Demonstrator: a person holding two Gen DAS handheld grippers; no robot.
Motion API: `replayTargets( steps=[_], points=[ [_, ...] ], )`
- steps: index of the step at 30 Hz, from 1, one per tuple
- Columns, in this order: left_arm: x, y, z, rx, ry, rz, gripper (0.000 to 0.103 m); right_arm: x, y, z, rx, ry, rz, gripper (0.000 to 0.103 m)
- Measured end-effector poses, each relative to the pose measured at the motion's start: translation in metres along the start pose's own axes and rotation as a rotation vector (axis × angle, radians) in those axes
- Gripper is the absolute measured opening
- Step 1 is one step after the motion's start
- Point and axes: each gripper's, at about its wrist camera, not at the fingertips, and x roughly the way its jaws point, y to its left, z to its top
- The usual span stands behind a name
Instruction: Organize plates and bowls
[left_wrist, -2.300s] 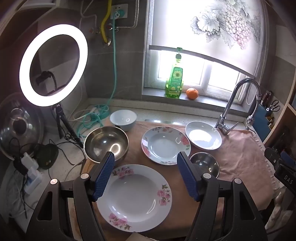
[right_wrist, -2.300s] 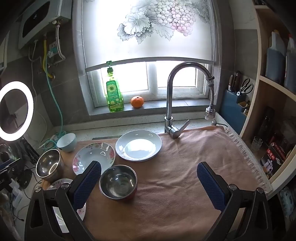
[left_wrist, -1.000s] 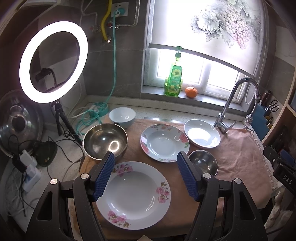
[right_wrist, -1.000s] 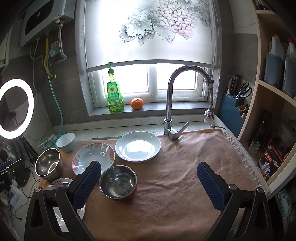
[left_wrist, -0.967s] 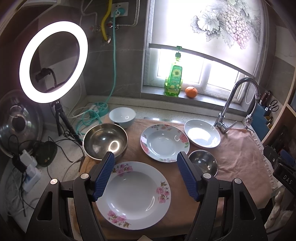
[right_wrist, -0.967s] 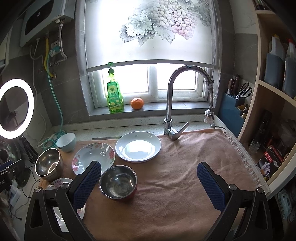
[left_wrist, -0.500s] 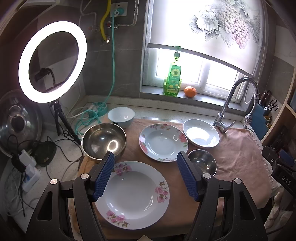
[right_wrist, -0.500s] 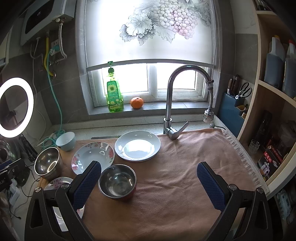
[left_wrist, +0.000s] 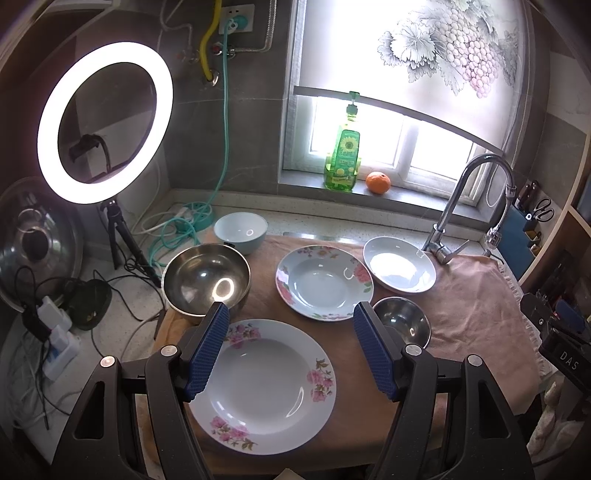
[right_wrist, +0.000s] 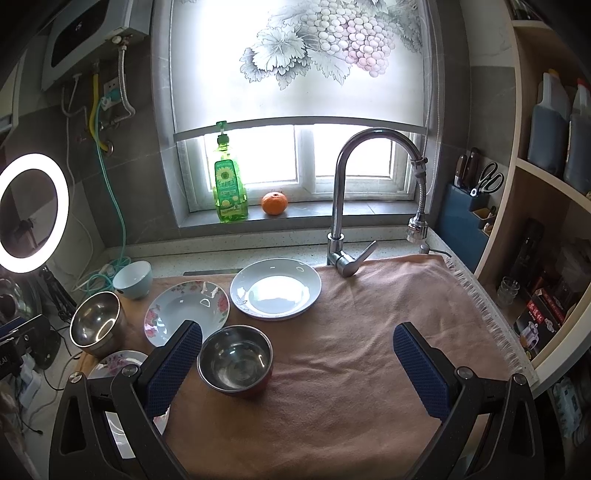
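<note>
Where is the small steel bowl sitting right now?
The small steel bowl sits on the brown towel, in the right wrist view just right of the left finger, in front of the plain white plate and the floral plate.

Pink-flowered white large plate (left_wrist: 266, 387); pink-flowered medium plate (left_wrist: 324, 282); plain white plate (right_wrist: 275, 288); pale blue bowl (left_wrist: 240, 232); pinkish-brown cloth (right_wrist: 351, 369).

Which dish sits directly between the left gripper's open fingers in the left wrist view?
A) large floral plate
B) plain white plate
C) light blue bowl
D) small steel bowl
A. The large floral plate lies on the cloth framed by the left gripper, whose jaws stand wide apart above it; the small steel bowl sits off to the right of the right finger, untouched.
</note>
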Motion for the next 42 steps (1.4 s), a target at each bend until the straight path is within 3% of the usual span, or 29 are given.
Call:
replayTargets(
  steps=[23, 42],
  points=[
    [0.0, -0.001, -0.001, -0.004, 0.01, -0.003, 0.07, 0.002, 0.003, -0.004, -0.003, 0.019, 0.009, 0.102],
    [0.006, 0.023, -0.004, -0.05, 0.032, 0.027, 0.07, 0.018, 0.004, -0.012, -0.003, 0.073, 0.051, 0.102]
  ],
)
